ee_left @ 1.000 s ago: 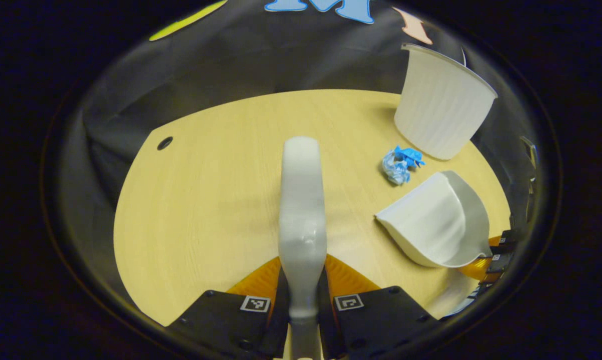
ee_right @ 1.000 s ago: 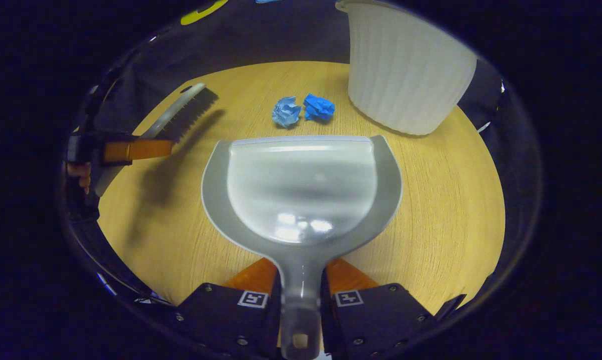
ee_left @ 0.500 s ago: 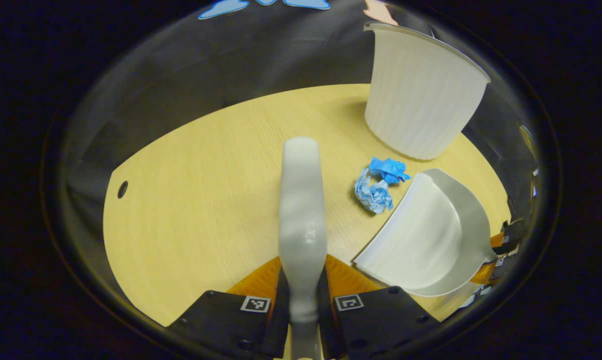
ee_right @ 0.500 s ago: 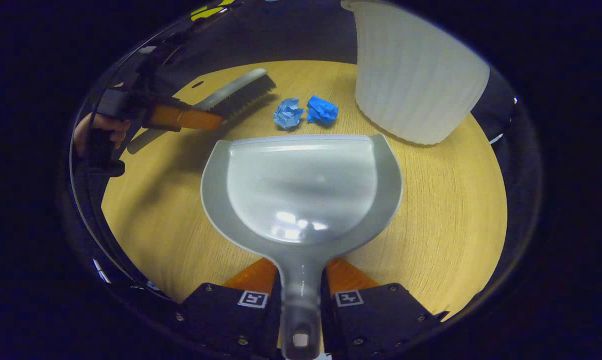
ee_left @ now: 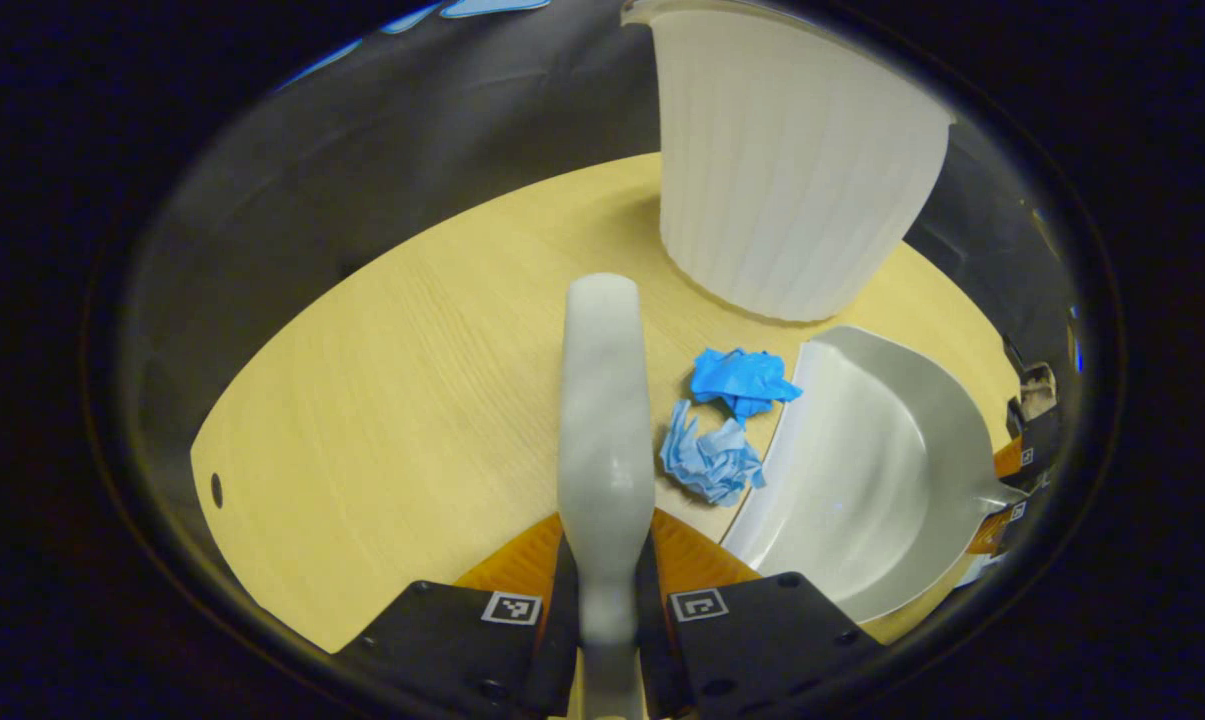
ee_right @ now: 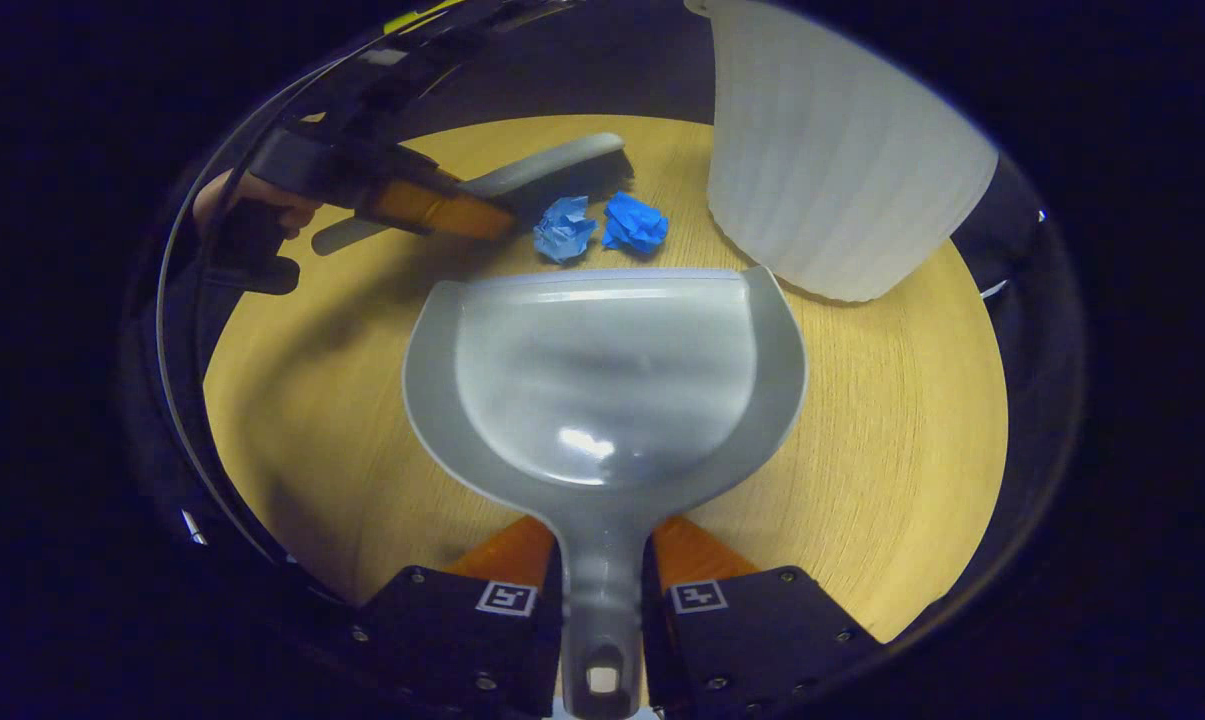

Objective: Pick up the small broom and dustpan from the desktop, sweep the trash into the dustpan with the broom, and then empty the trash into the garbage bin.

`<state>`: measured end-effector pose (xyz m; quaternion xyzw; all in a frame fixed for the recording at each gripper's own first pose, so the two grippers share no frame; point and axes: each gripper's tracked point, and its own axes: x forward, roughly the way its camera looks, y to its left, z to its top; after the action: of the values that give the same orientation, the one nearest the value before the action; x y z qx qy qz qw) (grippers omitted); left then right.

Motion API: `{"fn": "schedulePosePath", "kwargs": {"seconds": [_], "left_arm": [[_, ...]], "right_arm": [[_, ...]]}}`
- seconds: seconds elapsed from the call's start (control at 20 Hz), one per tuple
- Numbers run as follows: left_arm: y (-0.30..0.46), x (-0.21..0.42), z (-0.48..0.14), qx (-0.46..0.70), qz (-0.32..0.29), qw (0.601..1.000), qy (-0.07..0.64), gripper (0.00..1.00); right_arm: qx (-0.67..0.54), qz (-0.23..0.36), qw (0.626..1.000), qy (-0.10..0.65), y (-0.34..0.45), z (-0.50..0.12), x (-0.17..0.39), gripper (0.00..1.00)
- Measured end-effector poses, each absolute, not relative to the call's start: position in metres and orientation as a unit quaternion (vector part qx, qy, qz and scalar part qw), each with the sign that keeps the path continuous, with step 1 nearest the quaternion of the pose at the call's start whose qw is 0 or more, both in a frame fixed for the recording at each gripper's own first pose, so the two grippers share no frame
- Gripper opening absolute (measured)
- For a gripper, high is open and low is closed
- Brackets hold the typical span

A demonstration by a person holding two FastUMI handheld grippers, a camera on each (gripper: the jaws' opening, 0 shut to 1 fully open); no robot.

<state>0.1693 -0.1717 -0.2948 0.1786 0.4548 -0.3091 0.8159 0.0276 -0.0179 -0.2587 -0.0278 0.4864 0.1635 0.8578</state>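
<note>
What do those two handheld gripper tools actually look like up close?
Both match. The left gripper and the right gripper each have a pair of black blocky plates studded with small screws. Each plate carries a small square black-and-white coded marker. Seen farther off from the right gripper view, the left one has a dark housing, with a person's hand around its grip.

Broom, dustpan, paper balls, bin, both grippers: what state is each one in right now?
Broom: held, behind the paper.
Dustpan: held, empty, lip facing the paper.
Paper balls: crumpled, on the desk, unswept.
Bin: upright.
Left gripper: shut on broom.
Right gripper: shut on dustpan.
</note>
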Motion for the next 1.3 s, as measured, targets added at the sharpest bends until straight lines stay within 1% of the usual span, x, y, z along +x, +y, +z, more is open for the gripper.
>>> {"fn": "schedulePosePath", "kwargs": {"seconds": [0.05,0.3,0.35,0.4,0.45,0.5,0.55,0.6,0.8,0.85,0.9,1.0,1.15,1.2,1.25,1.3], "left_arm": [[-0.178,0.168,-0.295,0.178,-0.320,0.812,0.454,0.30],[-0.200,0.149,-0.283,0.177,-0.381,0.787,0.451,0.35],[-0.203,0.144,-0.278,0.176,-0.394,0.782,0.449,0.33],[-0.205,0.139,-0.273,0.175,-0.405,0.777,0.449,0.33],[-0.206,0.136,-0.267,0.176,-0.414,0.773,0.447,0.31],[-0.206,0.132,-0.262,0.176,-0.421,0.769,0.447,0.33],[-0.204,0.129,-0.256,0.176,-0.427,0.765,0.448,0.31],[-0.202,0.125,-0.251,0.175,-0.433,0.761,0.450,0.33],[-0.197,0.108,-0.245,0.184,-0.455,0.742,0.457,0.33],[-0.194,0.108,-0.242,0.182,-0.454,0.742,0.459,0.34],[-0.194,0.105,-0.241,0.178,-0.452,0.744,0.459,0.31],[-0.191,0.106,-0.237,0.175,-0.442,0.754,0.454,0.34],[-0.181,0.108,-0.229,0.166,-0.423,0.768,0.451,0.33],[-0.179,0.110,-0.227,0.163,-0.412,0.778,0.446,0.33],[-0.175,0.113,-0.222,0.157,-0.402,0.788,0.439,0.35],[-0.172,0.116,-0.217,0.149,-0.390,0.799,0.432,0.35]], "right_arm": [[-0.026,0.163,0.858,0.486,-0.017,-0.259,0.029,0.34],[-0.024,0.165,0.859,0.485,-0.016,-0.252,0.031,0.34],[-0.024,0.166,0.859,0.484,-0.017,-0.250,0.032,0.34],[-0.022,0.166,0.860,0.482,-0.017,-0.250,0.031,0.34],[-0.020,0.167,0.860,0.481,-0.017,-0.249,0.031,0.34],[-0.018,0.167,0.861,0.480,-0.015,-0.250,0.031,0.34],[-0.015,0.167,0.862,0.479,-0.015,-0.249,0.032,0.34],[-0.012,0.167,0.863,0.477,-0.014,-0.249,0.032,0.34],[-0.005,0.166,0.865,0.474,-0.016,-0.247,0.032,0.34],[-0.007,0.166,0.866,0.472,-0.016,-0.246,0.033,0.34],[-0.008,0.164,0.866,0.472,-0.016,-0.249,0.032,0.34],[-0.006,0.160,0.867,0.472,-0.015,-0.252,0.029,0.34],[-0.002,0.153,0.871,0.467,-0.017,-0.250,0.031,0.34],[0.000,0.152,0.872,0.465,-0.016,-0.251,0.030,0.34],[0.001,0.150,0.875,0.460,-0.016,-0.251,0.030,0.34],[0.001,0.147,0.878,0.456,-0.016,-0.252,0.030,0.34]]}}
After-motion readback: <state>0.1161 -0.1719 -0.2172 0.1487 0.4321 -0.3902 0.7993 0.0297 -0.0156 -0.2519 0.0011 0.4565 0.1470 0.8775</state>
